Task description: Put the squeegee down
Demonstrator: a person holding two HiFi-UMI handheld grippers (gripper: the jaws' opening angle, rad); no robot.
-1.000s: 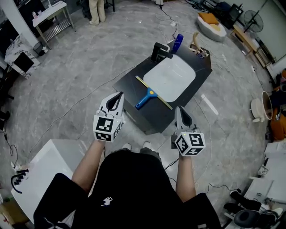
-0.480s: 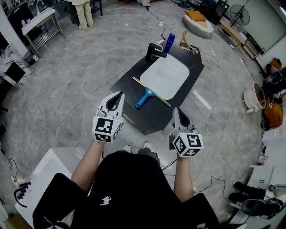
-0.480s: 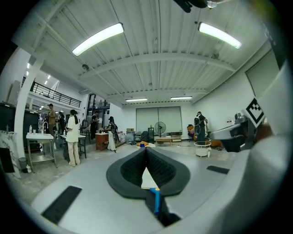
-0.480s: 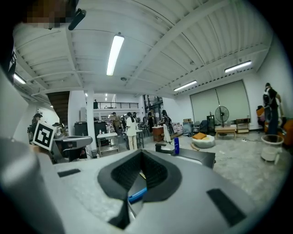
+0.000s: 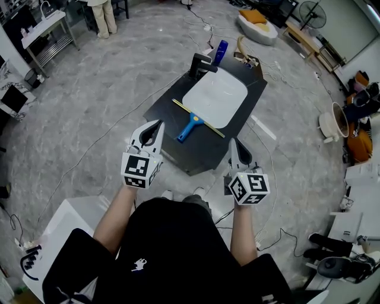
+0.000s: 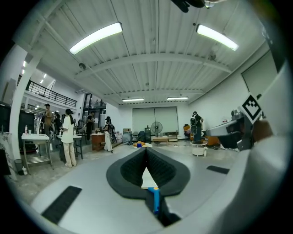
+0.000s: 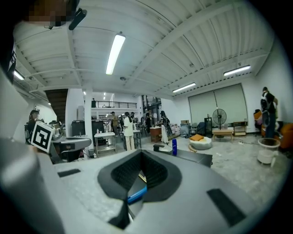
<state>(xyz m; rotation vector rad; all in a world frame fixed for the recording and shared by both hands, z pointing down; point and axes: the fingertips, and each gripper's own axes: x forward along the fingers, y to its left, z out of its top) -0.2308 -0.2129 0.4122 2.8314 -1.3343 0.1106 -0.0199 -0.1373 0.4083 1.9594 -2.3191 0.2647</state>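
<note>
The squeegee (image 5: pixel 191 126), with a blue handle and a long yellow blade, lies flat on the black tabletop (image 5: pixel 178 151), its blade along the near edge of the white basin (image 5: pixel 215 95). Both grippers hover on the near side of the table, apart from the squeegee. My left gripper (image 5: pixel 158 124) is shut and empty, to the squeegee's left. My right gripper (image 5: pixel 235 143) is shut and empty too, near the table's front right edge. In the left gripper view the blue handle (image 6: pixel 156 201) shows beyond the closed gripper (image 6: pixel 146 150). In the right gripper view the handle (image 7: pixel 137 194) shows below that gripper (image 7: pixel 141 152).
A black faucet (image 5: pixel 199 64) and a blue bottle (image 5: pixel 220 52) stand at the table's far end. A white box (image 5: pixel 65 219) sits at the lower left by my legs. Cables run over the grey floor. A person (image 5: pixel 98 15) stands far back.
The squeegee stays lying on the table. Both grippers stay shut and empty near the table's front; the right one has drifted slightly, and the view has shifted a little.
</note>
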